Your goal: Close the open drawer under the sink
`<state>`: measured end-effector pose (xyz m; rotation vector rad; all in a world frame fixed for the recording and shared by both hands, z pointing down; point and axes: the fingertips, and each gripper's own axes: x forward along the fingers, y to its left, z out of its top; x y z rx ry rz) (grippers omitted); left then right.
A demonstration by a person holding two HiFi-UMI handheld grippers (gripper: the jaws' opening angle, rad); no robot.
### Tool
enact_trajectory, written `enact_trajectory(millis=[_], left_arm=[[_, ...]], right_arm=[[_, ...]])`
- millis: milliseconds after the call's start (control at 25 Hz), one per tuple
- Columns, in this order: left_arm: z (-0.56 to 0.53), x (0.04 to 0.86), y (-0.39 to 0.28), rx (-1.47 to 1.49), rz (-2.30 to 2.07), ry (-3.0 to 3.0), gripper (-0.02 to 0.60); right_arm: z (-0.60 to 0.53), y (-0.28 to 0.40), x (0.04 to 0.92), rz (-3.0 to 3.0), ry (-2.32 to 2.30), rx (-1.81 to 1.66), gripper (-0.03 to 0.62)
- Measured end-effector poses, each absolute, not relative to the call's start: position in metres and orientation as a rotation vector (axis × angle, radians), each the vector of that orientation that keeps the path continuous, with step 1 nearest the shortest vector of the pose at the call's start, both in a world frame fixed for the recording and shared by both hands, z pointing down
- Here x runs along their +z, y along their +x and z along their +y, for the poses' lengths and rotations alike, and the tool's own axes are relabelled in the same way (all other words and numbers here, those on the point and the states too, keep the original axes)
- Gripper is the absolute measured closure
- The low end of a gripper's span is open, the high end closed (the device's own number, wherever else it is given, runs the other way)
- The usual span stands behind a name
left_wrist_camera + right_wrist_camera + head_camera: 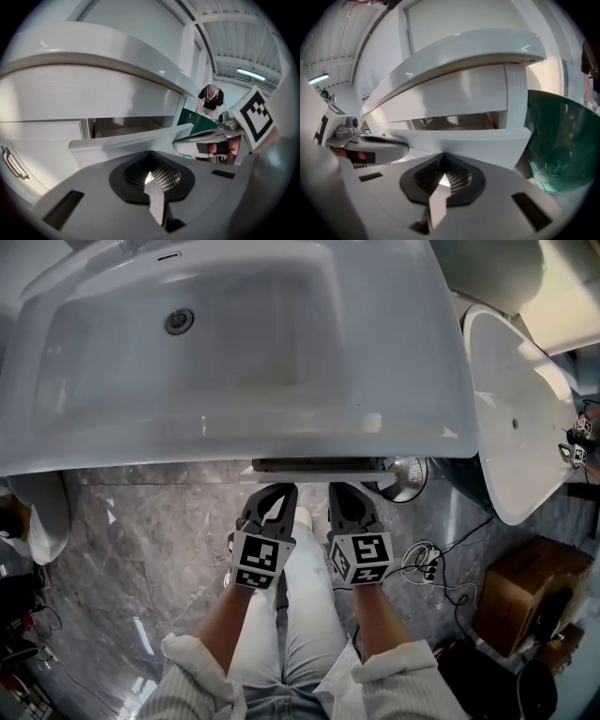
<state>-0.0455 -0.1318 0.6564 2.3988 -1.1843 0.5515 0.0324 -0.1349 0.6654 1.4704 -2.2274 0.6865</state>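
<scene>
The white drawer (319, 466) under the sink (234, 334) stands partly pulled out, its front panel just past the sink's front edge. Both grippers are side by side right in front of it, pointing at the panel. In the left gripper view the drawer front (131, 142) runs across just beyond my left gripper (150, 153), with the open gap into the drawer above it. My right gripper (443, 155) has its tips at the drawer front (459, 139); whether they touch is unclear. The left gripper (273, 495) and right gripper (351, 493) are both shut and empty.
A second white basin (520, 418) stands close at the right, a cardboard box (525, 592) and loose cables (427, 563) on the marble floor below it. A green glass bowl (562, 140) fills the right. A cabinet door with a handle (14, 164) is left of the drawer.
</scene>
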Motion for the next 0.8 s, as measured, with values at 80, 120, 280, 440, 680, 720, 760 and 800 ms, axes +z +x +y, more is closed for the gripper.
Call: enact_trajectory(millis=[80, 120, 280, 440, 680, 720, 760, 800], left_arm=[[-0.138, 0.656, -0.047, 0.551, -1.190, 2.395, 0.566], [-0.141, 0.656, -0.047, 0.553, -1.192, 2.396, 0.566], [-0.152, 0.655, -0.046, 0.565, -1.197, 2.409, 0.566], [-0.165, 0.652, -0.046, 0.561, -1.202, 2.421, 0.566], [-0.180, 0.651, -0.048, 0.556, -1.209, 2.435, 0.566], [-0.181, 0.651, -0.048, 0.553, -1.211, 2.435, 0.566], [-0.182, 0.651, -0.048, 0.550, -1.213, 2.435, 0.566], [-0.183, 0.651, -0.048, 0.546, -1.213, 2.435, 0.566]], right_arm=[[-0.141, 0.031, 0.665, -2.232, 1.467, 0.681, 0.585], [-0.144, 0.031, 0.665, -2.234, 1.465, 0.677, 0.585], [-0.156, 0.031, 0.662, -2.238, 1.471, 0.674, 0.585], [-0.170, 0.032, 0.661, -2.243, 1.476, 0.673, 0.585], [-0.184, 0.030, 0.661, -2.248, 1.472, 0.659, 0.585], [-0.186, 0.030, 0.661, -2.248, 1.473, 0.659, 0.585], [-0.187, 0.030, 0.660, -2.249, 1.474, 0.658, 0.585], [-0.188, 0.031, 0.660, -2.249, 1.475, 0.657, 0.585]])
